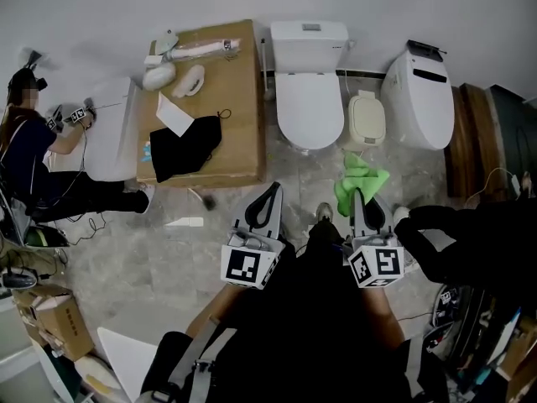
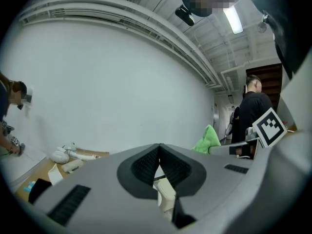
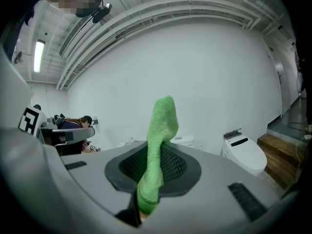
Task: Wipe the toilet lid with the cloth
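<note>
right gripper [image 1: 358,204] clamps cloth [image 3: 158,145], left gripper [image 1: 267,206] closed empty, both short of toilet lid [image 1: 310,109]; press cloth flat on it.

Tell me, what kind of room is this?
Likely a workshop or test room, not a home bathroom: one toilet stands beside a second toilet along a bare white wall, a cardboard sheet holding loose parts lies on the floor, and pipes run bare overhead.
</note>
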{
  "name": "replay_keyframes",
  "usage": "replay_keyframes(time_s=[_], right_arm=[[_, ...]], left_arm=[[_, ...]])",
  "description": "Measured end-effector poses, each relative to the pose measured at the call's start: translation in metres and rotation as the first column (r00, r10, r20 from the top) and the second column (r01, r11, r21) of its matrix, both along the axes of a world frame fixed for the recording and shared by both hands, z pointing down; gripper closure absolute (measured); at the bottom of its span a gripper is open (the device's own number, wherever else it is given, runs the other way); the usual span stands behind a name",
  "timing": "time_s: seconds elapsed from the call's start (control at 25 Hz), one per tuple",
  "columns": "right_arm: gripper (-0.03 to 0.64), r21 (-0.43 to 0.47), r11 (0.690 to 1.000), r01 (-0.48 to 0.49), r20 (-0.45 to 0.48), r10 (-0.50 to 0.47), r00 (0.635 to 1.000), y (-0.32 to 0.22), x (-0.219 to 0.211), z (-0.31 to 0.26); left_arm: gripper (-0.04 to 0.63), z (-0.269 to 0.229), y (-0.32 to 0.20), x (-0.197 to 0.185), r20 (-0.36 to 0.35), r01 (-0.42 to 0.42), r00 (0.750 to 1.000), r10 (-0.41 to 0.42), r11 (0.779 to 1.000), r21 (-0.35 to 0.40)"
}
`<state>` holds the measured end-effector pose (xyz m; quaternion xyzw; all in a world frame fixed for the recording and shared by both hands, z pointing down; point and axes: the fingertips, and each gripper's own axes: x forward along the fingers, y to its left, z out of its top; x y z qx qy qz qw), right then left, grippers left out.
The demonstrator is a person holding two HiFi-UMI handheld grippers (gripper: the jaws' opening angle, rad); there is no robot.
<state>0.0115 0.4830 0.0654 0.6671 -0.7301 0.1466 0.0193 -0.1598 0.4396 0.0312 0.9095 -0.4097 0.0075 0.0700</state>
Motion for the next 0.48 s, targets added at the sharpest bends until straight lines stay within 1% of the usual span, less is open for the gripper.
replay_keyframes(time_s=[0.2, 0.36, 0.48], right_arm=[[0.557, -0.025, 1.0, 0.003, 0.004, -0.003, 1.0, -0.028, 0.011, 0.006], [0.557, -0.029, 0.999, 0.032, 0.003, -0.032, 0.999, -0.066, 0.026, 0.012], [0.557, -0.026, 0.998, 0.061, 0.004, -0.061, 0.998, -0.101, 0.045, 0.014]], left_arm=[[0.586, 0.007, -0.025, 0.007, 0.001, 0.016, 1.0, -0.016, 1.0, -0.023], [0.586, 0.01, -0.057, 0.021, 0.001, 0.048, 0.999, -0.048, 0.998, -0.044], [0.586, 0.013, -0.085, 0.036, 0.018, 0.083, 0.996, -0.082, 0.996, -0.045]])
